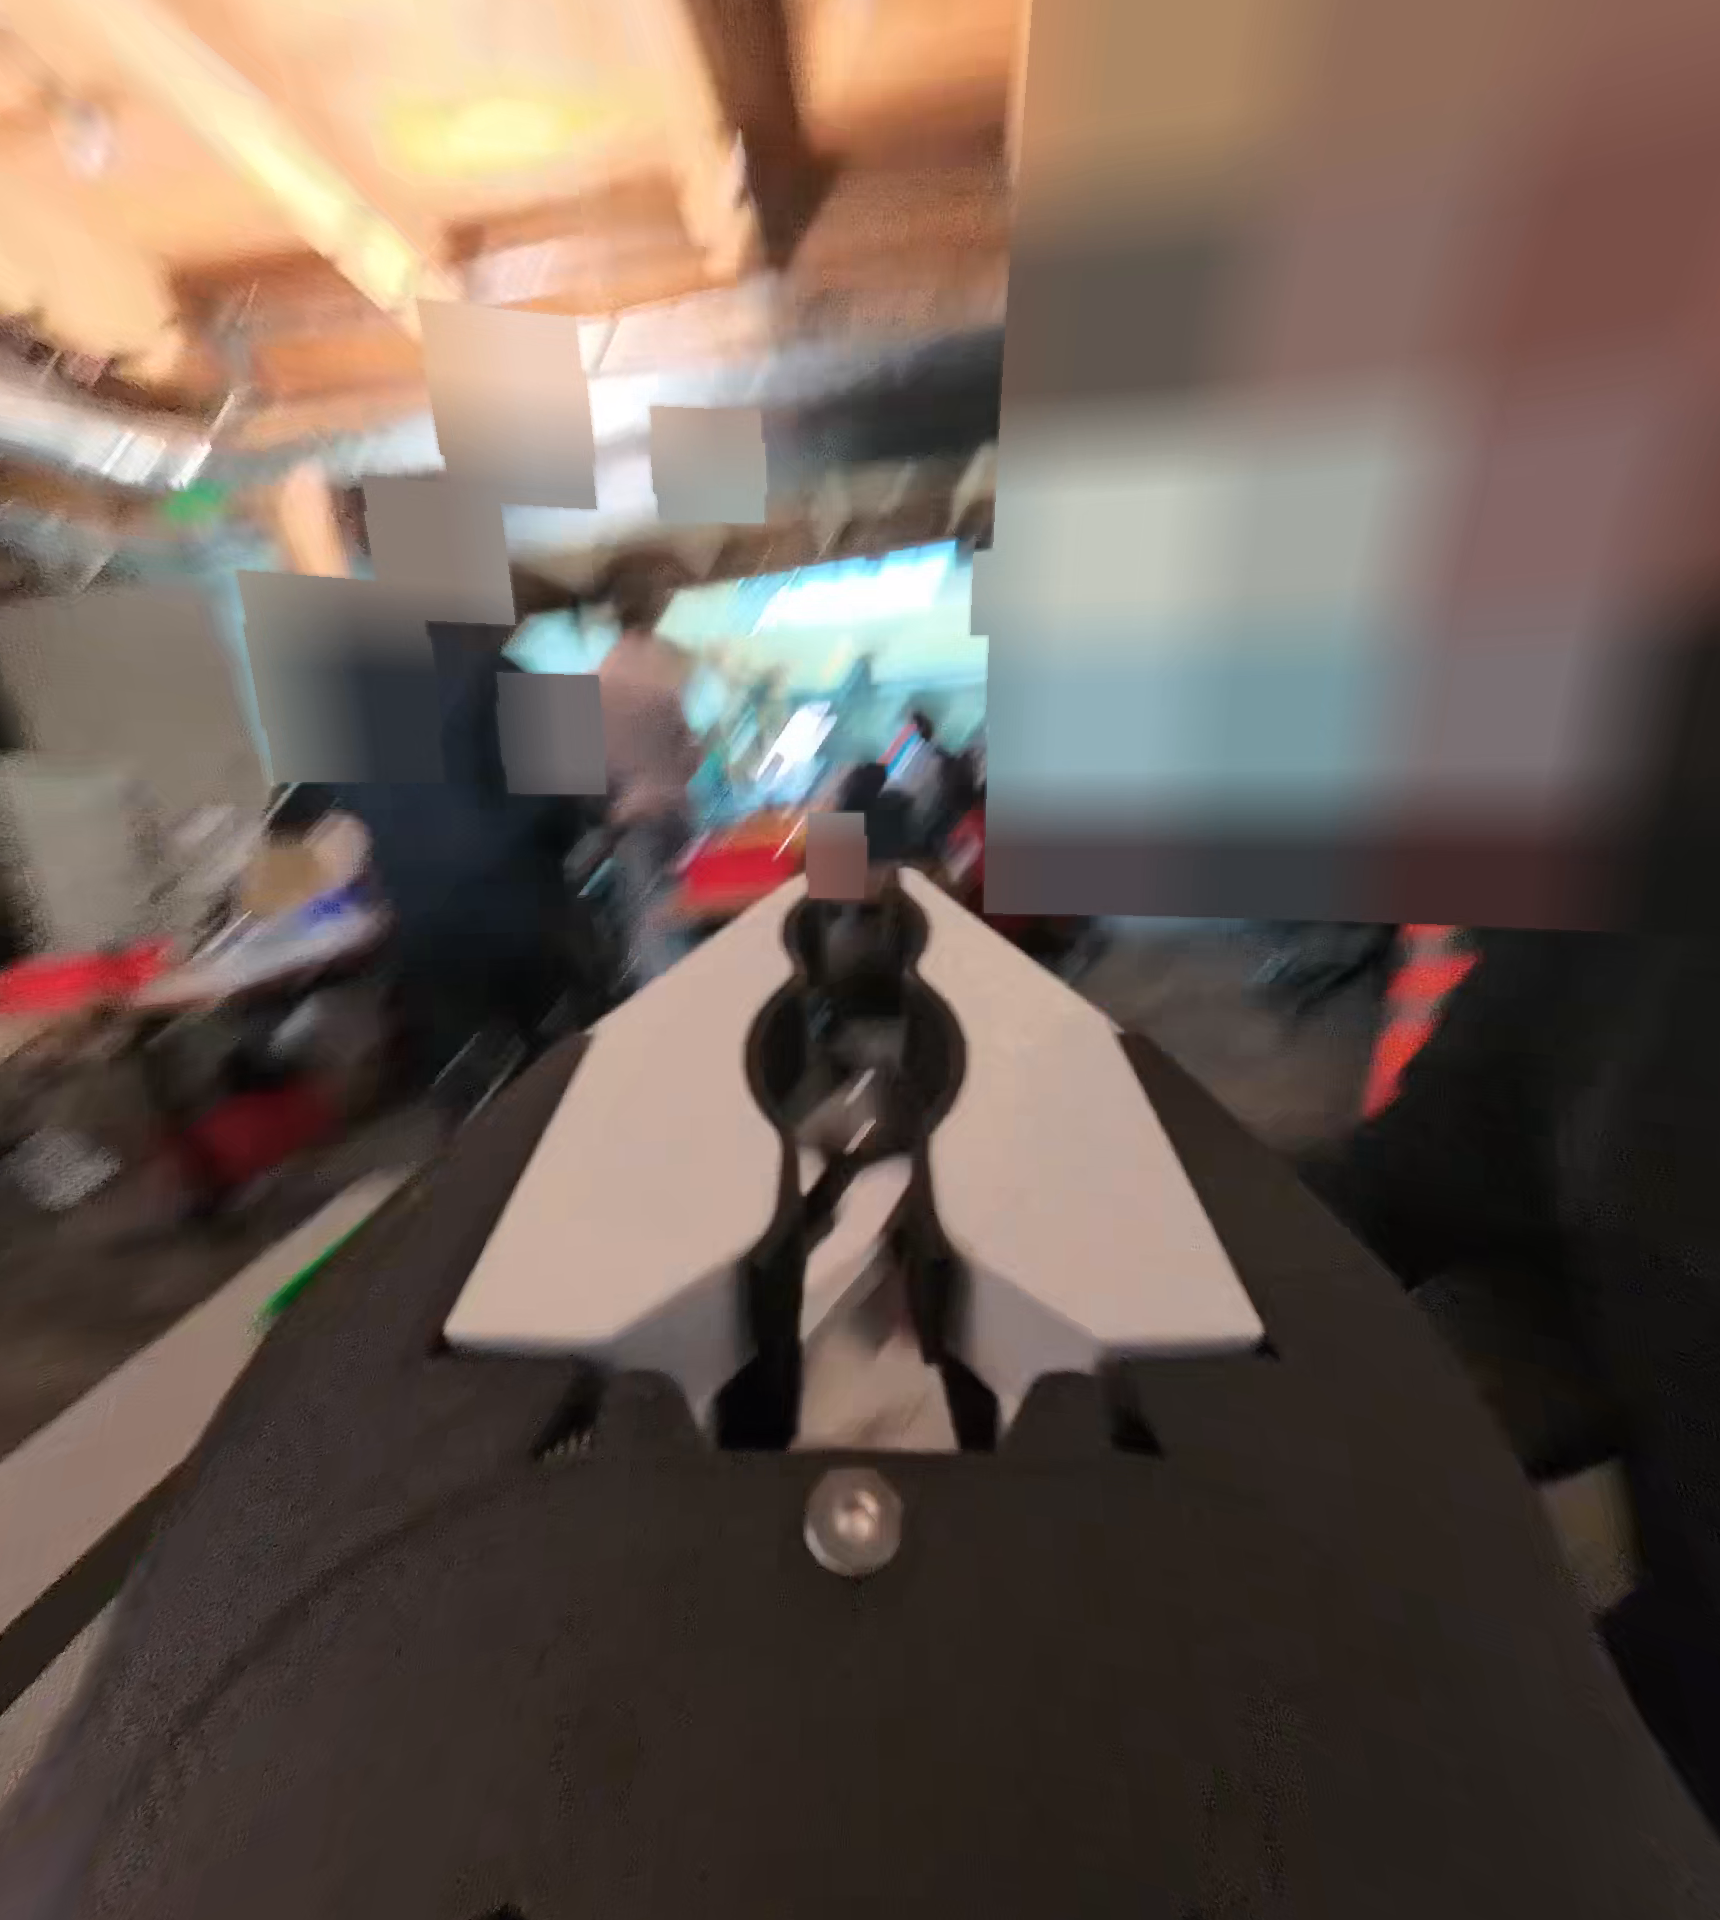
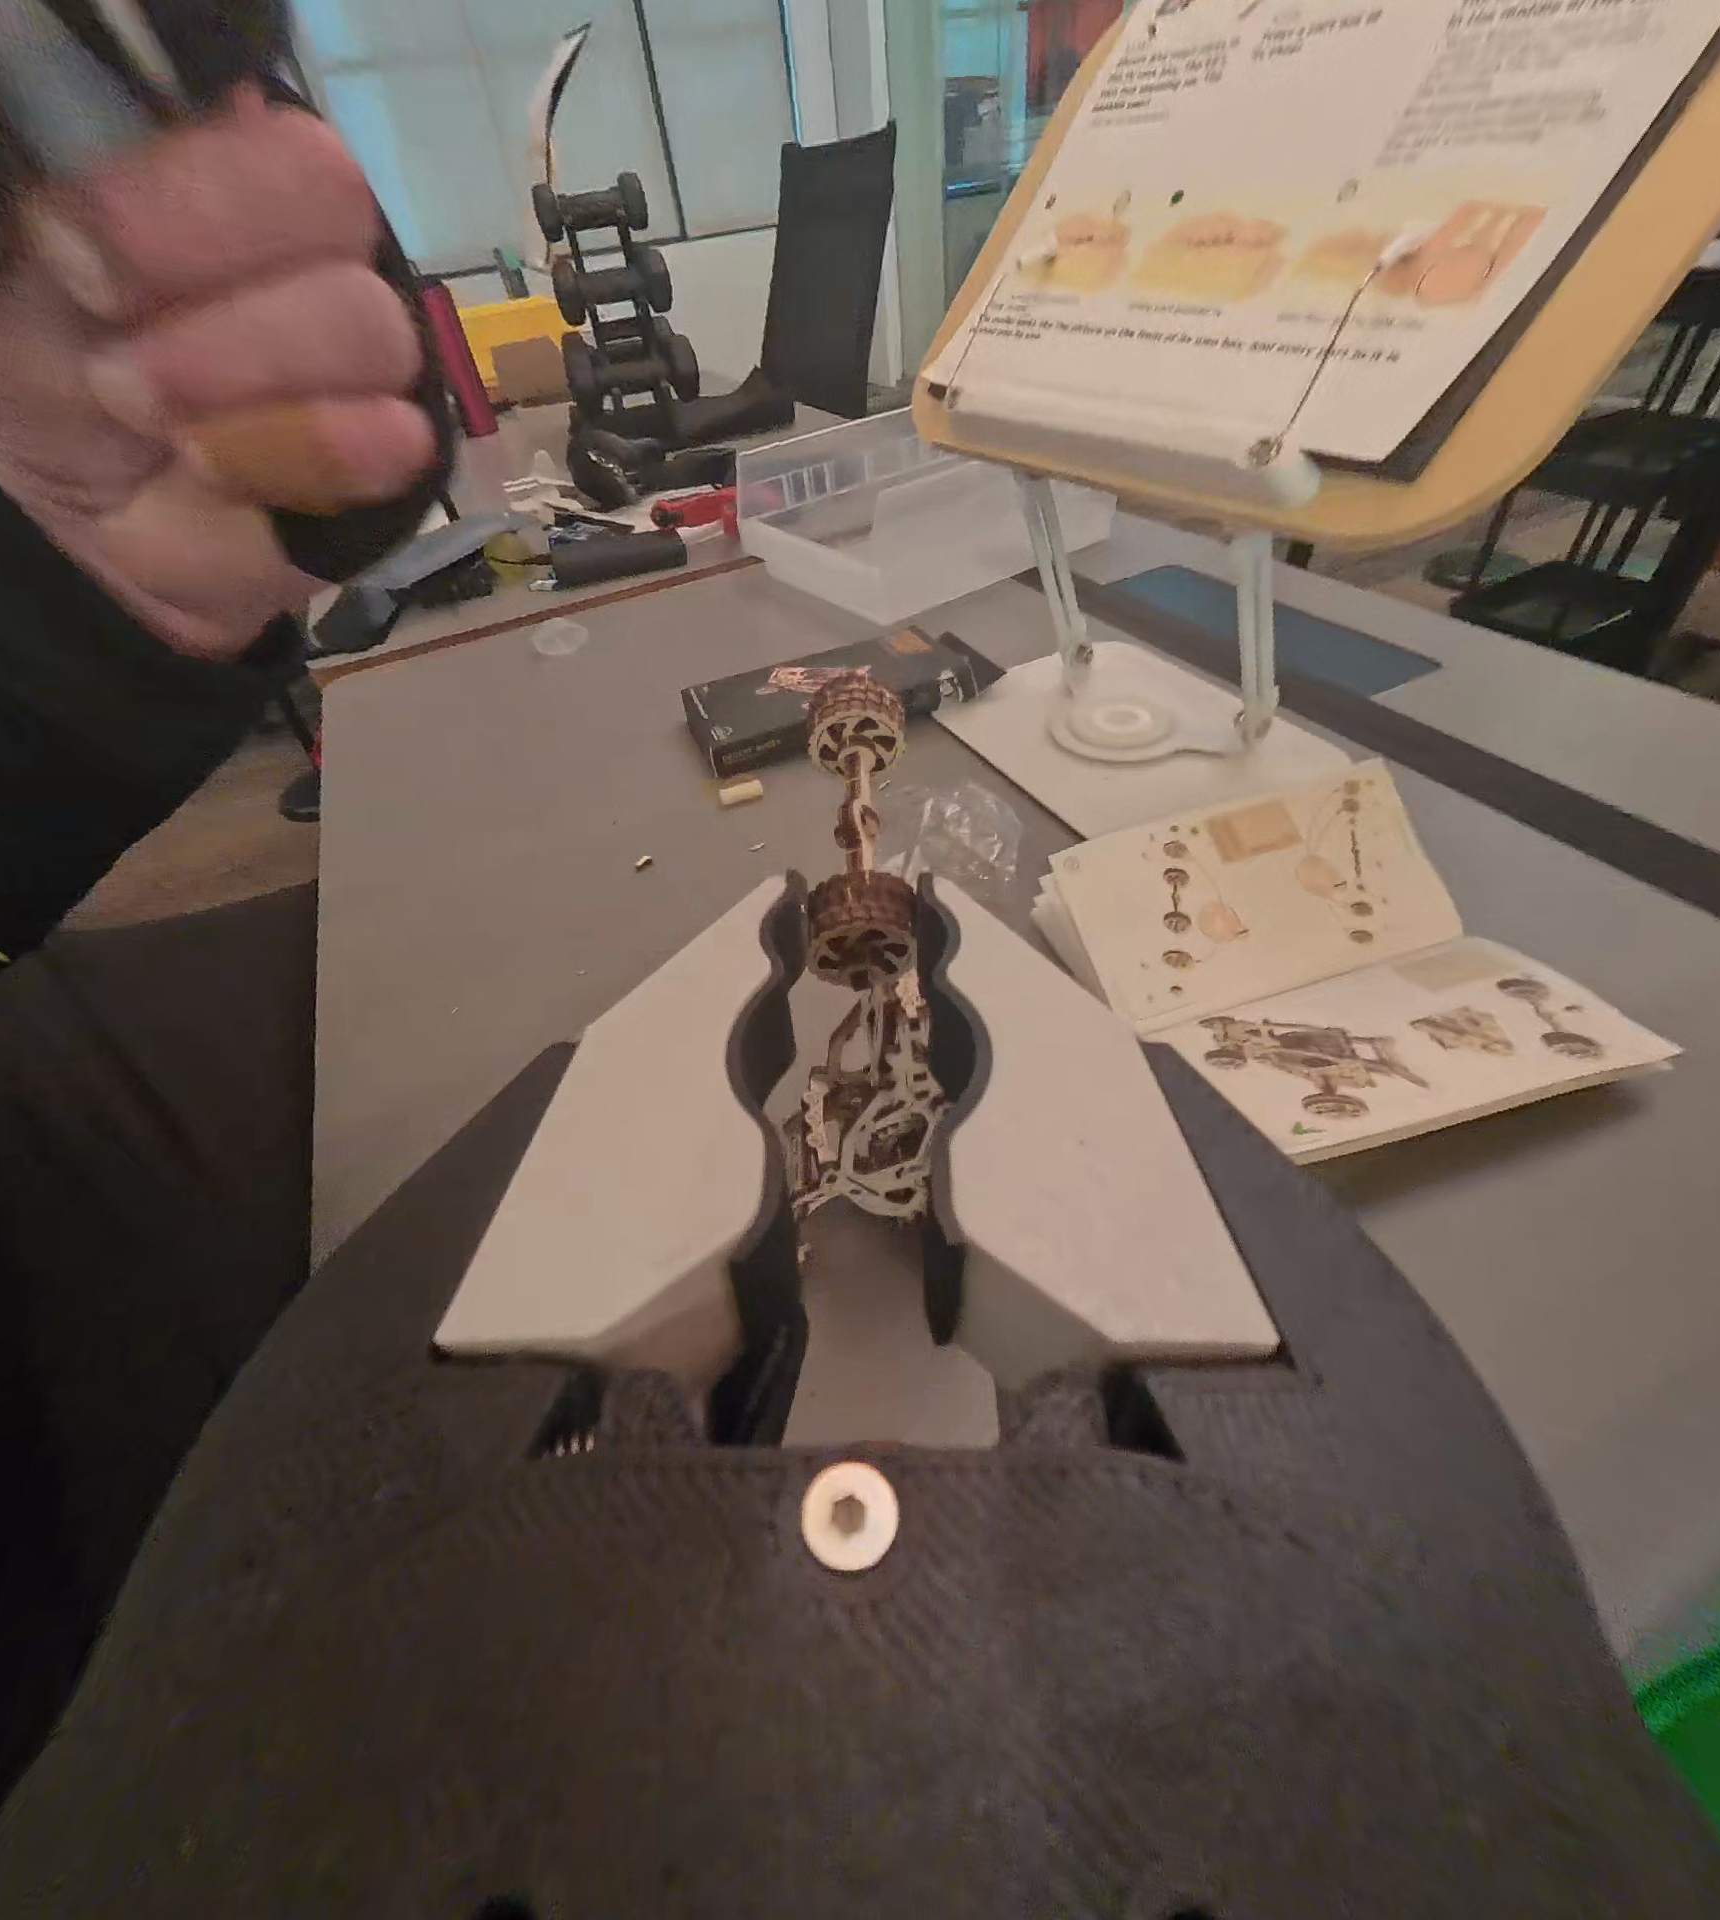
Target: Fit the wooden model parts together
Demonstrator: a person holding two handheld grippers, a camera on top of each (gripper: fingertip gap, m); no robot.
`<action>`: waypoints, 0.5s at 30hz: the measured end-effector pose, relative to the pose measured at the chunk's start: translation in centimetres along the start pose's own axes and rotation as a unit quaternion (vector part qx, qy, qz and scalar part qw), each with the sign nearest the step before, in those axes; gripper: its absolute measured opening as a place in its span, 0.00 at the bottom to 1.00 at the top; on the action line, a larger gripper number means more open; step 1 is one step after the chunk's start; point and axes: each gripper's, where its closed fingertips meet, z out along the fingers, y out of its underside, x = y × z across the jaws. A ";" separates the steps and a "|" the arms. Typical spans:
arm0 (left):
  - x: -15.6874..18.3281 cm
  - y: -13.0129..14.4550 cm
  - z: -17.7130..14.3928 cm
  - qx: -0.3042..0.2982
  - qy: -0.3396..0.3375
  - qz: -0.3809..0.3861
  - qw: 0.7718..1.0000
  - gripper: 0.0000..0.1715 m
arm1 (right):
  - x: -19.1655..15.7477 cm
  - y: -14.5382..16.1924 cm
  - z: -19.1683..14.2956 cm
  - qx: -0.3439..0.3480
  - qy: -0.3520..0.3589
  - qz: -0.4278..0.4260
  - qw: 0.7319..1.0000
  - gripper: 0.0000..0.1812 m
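Right hand-held gripper (image 2: 854,914): jaws pinched narrow on the wooden model body (image 2: 861,1127), which sits right between the pads.
Axle with wheels (image 2: 854,821): sticks straight out past the fingertips, long axis running dead ahead, near wheel at the tips, far wheel hanging over the grey bench (image 2: 523,935).
Left hand-held gripper (image 1: 851,904): jaws nearly together, too blurry to tell if it's got anything.
Left hand (image 2: 170,364): up high and off to the left, so I'd guess the right one's doing the placing.
Booklet (image 2: 1323,966): open on the bench, just right.
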 end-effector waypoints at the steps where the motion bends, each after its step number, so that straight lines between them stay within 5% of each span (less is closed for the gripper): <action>1: -1.3 3.1 0.3 -0.076 -0.040 0.023 0.996 0.11 | 0.2 0.6 0.3 -0.004 -0.003 0.003 1.000 0.10; 4: -3.4 10.1 0.9 -0.225 -0.073 0.064 0.970 0.35 | 1.4 2.6 1.1 -0.032 0.009 -0.011 0.999 0.10; 6: -4.5 14.7 0.6 -0.328 -0.072 0.106 0.936 0.36 | 2.2 3.4 1.4 -0.040 0.018 -0.025 0.999 0.10; 9: -6.0 19.8 -0.5 -0.466 -0.049 0.179 0.865 0.28 | 3.2 4.3 1.8 -0.056 0.031 -0.061 0.996 0.10; 15: -8.0 23.0 -0.5 -0.551 0.003 0.262 0.792 0.17 | 3.5 3.5 2.1 -0.068 0.037 -0.102 0.992 0.10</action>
